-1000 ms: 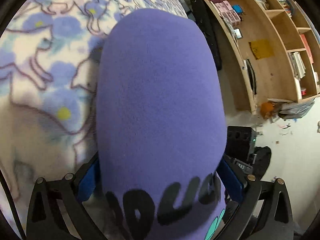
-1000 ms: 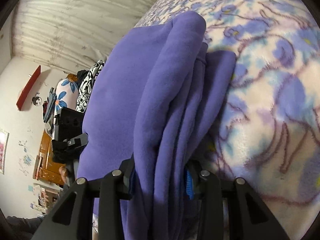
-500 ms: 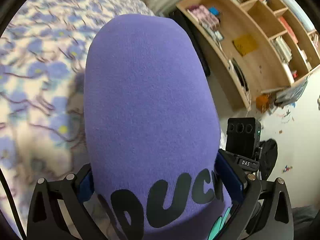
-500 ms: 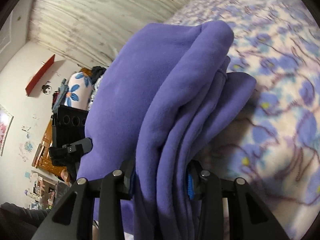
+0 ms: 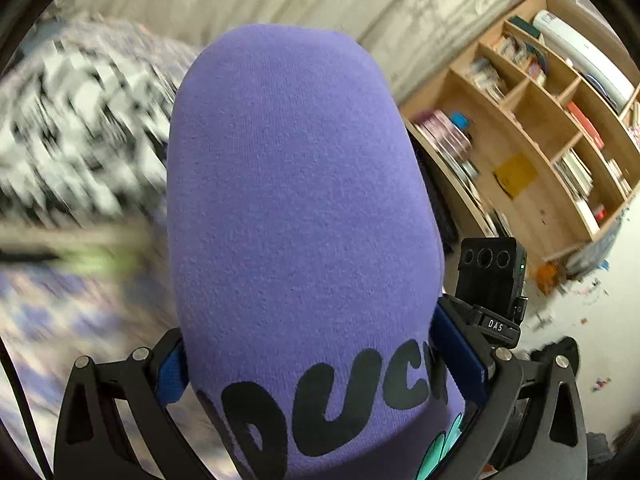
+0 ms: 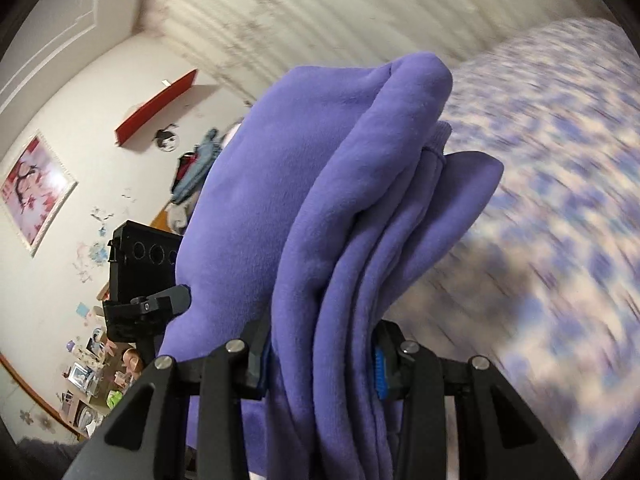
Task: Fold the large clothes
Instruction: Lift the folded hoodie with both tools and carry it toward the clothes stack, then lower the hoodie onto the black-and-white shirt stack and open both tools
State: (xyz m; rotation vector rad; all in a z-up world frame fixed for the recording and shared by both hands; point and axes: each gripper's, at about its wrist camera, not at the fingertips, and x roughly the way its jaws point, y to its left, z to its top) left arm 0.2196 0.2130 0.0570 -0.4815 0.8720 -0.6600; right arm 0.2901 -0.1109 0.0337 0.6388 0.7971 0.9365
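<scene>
Home bedroom: bed w/ floral blanket [image 6: 560, 200], wooden bookshelf [image 5: 532, 152], wall picture [image 6: 34, 188].

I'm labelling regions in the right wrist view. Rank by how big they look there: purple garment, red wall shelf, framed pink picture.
1. purple garment, by far the largest, though it is closest to the lens.
2 and 3. framed pink picture and red wall shelf look alike in size; I won't rank them.
</scene>
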